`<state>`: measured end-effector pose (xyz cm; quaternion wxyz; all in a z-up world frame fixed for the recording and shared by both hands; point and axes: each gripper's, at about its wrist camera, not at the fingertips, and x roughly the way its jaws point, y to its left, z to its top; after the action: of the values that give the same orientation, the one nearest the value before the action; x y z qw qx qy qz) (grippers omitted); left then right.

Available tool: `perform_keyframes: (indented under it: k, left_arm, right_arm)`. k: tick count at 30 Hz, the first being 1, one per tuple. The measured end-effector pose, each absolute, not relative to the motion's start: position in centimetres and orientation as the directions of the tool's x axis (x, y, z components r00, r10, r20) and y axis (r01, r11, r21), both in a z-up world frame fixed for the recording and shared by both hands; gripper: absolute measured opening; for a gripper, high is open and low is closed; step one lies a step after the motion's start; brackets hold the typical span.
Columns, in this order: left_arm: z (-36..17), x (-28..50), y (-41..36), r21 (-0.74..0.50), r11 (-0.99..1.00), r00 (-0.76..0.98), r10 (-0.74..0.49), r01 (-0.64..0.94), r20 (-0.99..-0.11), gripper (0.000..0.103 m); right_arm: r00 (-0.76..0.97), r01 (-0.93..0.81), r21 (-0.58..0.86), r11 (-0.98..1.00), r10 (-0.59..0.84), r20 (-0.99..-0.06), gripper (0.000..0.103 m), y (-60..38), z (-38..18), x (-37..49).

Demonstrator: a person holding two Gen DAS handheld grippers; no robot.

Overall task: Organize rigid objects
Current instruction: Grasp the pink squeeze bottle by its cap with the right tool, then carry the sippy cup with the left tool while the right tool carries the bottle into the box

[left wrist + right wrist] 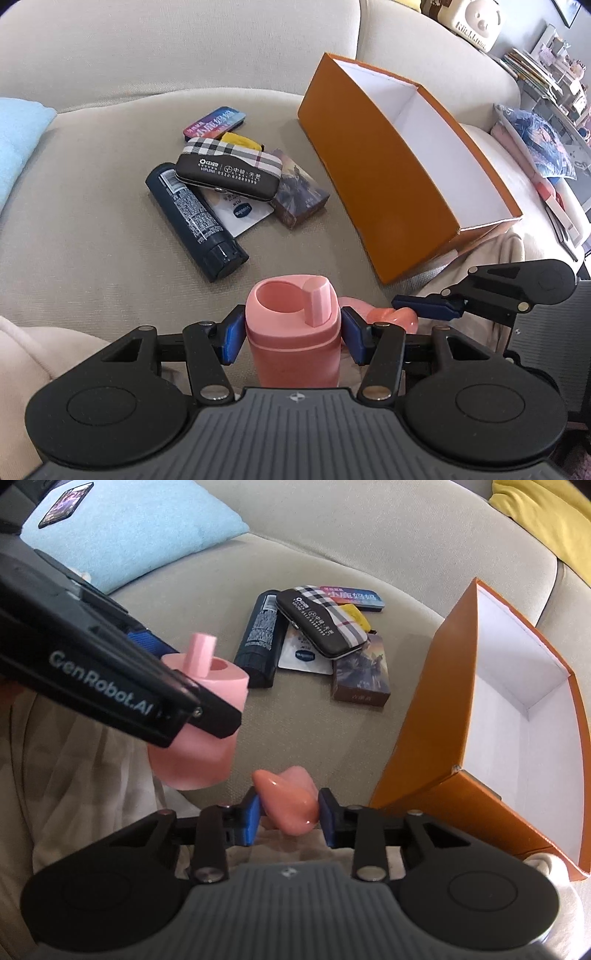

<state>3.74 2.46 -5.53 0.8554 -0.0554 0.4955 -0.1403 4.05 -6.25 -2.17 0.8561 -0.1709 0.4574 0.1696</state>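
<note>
My left gripper (pixel 291 332) is shut on a pink bottle (pixel 293 332) held upright over the sofa seat; the bottle also shows in the right wrist view (pixel 207 738). My right gripper (pixel 288 814) is shut on a glossy pink-orange object (pixel 288 801), just right of the bottle, also seen in the left wrist view (pixel 395 317). An empty orange box (pixel 402 192) with a white inside stands open to the right, also in the right wrist view (pixel 480 738). A pile lies further back: a dark blue bottle (pixel 195 221), a plaid case (pixel 229 166), a card box (pixel 299 195), a colourful tin (pixel 214 123).
A light blue cushion (pixel 129 528) with a phone (pixel 66 502) on it lies at the far left. A white Vaseline packet (pixel 240 214) and a yellow item (pixel 240 142) lie in the pile. Shelves and clutter (pixel 546 74) stand beyond the sofa's right arm.
</note>
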Motion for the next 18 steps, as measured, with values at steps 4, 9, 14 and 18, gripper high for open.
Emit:
perform_keyframes:
  k: [4, 9, 14, 18]
  left_arm:
    - [-4.8, 3.3, 2.6, -0.226, 0.959, 0.491, -0.281, 0.169, -0.824, 0.062]
    - [-2.9, 3.0, 3.0, -0.250, 0.957, 0.527, -0.290, 0.146, -0.799, 0.062]
    - [0.6, 3.7, 2.2, -0.280, 0.943, 0.576, -0.333, 0.182, -0.747, 0.062]
    - [3.9, 4.8, 0.5, -0.281, 0.921, 0.614, -0.390, 0.270, -0.686, 0.062]
  right_arm:
    - [0.557, -0.430, -0.140, 0.892, 0.140, -0.819, 0.029, -6.4, -1.6, 3.9]
    - [0.623, -0.365, -0.065, 0.929, 0.192, -0.758, 0.028, -8.0, 1.2, 3.5]
    - [0.684, -0.312, 0.005, 0.950, 0.228, -0.693, 0.027, -10.1, 4.9, 3.2]
    - [0.730, -0.265, 0.084, 0.961, 0.256, -0.634, 0.027, -12.6, 8.5, 3.0]
